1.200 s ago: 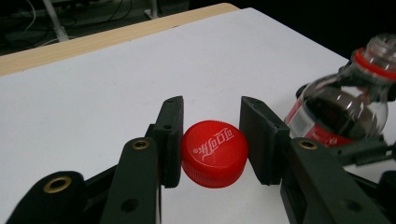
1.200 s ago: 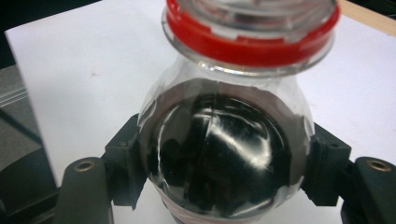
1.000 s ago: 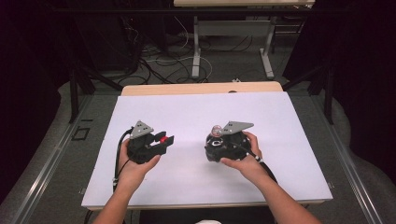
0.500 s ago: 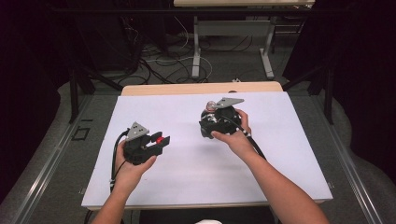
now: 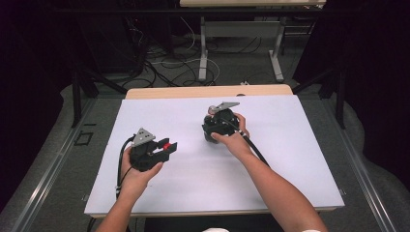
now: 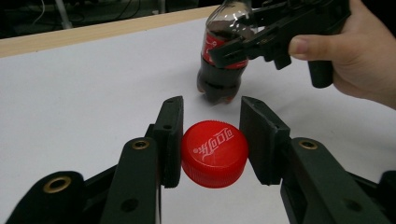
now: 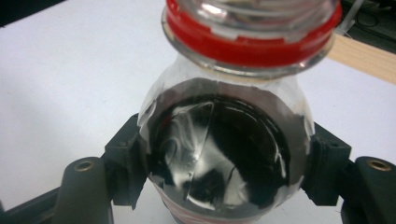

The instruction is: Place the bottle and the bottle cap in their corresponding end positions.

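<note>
Both tongs are clamped on their loads: the left gripper (image 6: 211, 135) pinches a red bottle cap (image 6: 214, 153) by its ribbed edge, printed top facing the gripper's own camera, while the right gripper (image 7: 224, 172) squeezes the body of an uncapped cola bottle (image 7: 224, 158) just below the shoulder. In the high view, the bottle (image 5: 212, 112) stands upright at about one o'clock from the left gripper (image 5: 167, 146), with the right gripper (image 5: 218, 126) around it, near the table's (image 5: 300, 159) middle. The side grip likely keeps the open bottle steady and spill-free; holding the cap apart suggests unscrewing is finished.
</note>
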### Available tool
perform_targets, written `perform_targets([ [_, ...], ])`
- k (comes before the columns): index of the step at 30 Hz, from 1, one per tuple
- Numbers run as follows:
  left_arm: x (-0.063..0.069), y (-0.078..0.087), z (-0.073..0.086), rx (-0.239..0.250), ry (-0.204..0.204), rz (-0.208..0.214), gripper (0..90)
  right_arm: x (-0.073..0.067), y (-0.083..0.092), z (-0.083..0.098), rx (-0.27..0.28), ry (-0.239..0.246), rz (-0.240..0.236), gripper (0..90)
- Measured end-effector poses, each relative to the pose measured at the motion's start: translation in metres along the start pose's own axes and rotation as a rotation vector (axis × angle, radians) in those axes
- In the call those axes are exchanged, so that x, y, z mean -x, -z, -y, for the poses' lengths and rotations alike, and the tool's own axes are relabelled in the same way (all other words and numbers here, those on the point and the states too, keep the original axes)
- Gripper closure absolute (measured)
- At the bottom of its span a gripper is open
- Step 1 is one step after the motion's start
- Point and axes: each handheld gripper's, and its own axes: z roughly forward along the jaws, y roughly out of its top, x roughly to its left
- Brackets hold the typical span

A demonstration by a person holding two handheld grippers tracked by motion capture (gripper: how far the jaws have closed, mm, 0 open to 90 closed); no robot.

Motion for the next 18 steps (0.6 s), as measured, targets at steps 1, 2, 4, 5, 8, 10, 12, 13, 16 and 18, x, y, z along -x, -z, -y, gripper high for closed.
perform_targets([
  [1,0.0,-0.001,0.001,0.003,-0.001,0.0,61.3,0.001,-0.002,0.001,-0.002,0.002,0.0,29.6],
  [2,0.0,-0.002,0.001,0.0,-0.003,0.001,61.4,0.002,-0.005,0.002,-0.004,-0.01,0.002,29.6],
  [4,0.001,-0.004,0.003,0.001,-0.003,-0.003,61.4,0.003,-0.007,0.003,-0.002,-0.01,0.007,29.5],
  [5,0.001,-0.005,0.004,-0.001,-0.001,-0.001,61.3,0.004,-0.008,0.004,0.003,0.004,0.01,29.5],
  [8,0.002,-0.007,0.005,-0.002,-0.002,0.003,61.3,0.006,-0.009,0.007,0.013,-0.014,0.006,29.4],
  [10,0.003,-0.008,0.006,-0.005,-0.006,0.004,61.3,0.007,-0.008,0.008,0.016,-0.019,0.002,29.1],
  [12,0.004,-0.009,0.006,-0.009,-0.01,0.007,61.3,0.007,-0.008,0.009,0.017,-0.002,0.006,28.8],
  [13,0.005,-0.01,0.006,-0.008,-0.009,0.009,61.3,0.007,-0.007,0.008,-0.003,0.007,0.005,28.7],
  [16,0.007,-0.013,0.007,-0.011,-0.015,0.016,61.3,0.004,-0.009,0.009,0.02,0.01,0.014,28.3],
  [18,0.008,-0.016,0.008,-0.013,-0.028,0.019,61.3,0.004,-0.009,0.009,0.013,0.002,0.008,25.8],
])
